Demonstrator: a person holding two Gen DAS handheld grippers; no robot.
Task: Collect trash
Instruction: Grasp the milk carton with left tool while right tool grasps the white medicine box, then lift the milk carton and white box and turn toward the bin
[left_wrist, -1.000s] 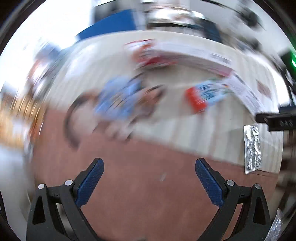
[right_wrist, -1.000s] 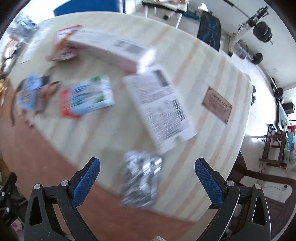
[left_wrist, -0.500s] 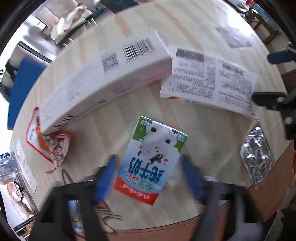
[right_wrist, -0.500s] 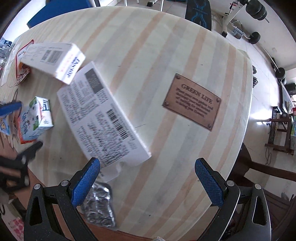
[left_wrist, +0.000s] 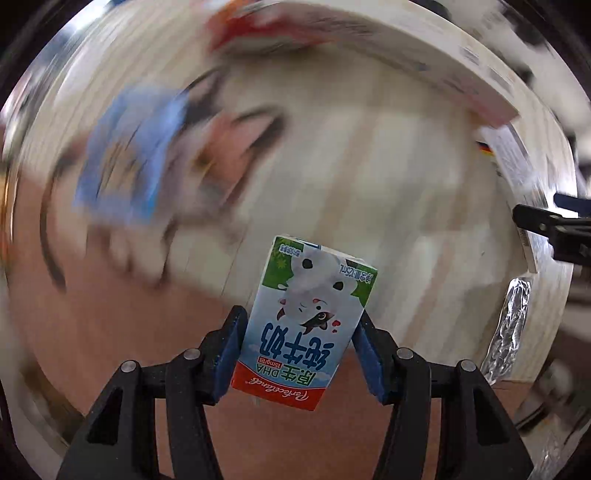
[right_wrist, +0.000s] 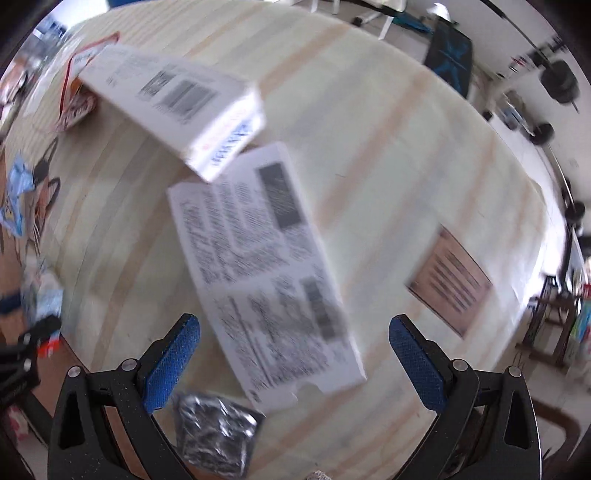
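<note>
My left gripper (left_wrist: 301, 345) is shut on a small milk carton (left_wrist: 308, 321) with a cow picture and holds it lifted near the table's near edge. My right gripper (right_wrist: 293, 350) is open and empty above a flat white printed box (right_wrist: 262, 280). A crumpled foil wrapper (right_wrist: 214, 428) lies just beside its left finger; it also shows in the left wrist view (left_wrist: 511, 332). A long white box (right_wrist: 173, 107) lies further back.
The round pale wooden table (right_wrist: 388, 147) carries a red snack wrapper (right_wrist: 77, 96), a blue wrapper (right_wrist: 16, 195) at the left and a brown plaque (right_wrist: 450, 282) at the right. Chairs and gym gear stand beyond the table.
My left gripper closed on the milk carton and lifted it off the table. My right gripper swung back left over the flat white box, toward the foil wrapper.
</note>
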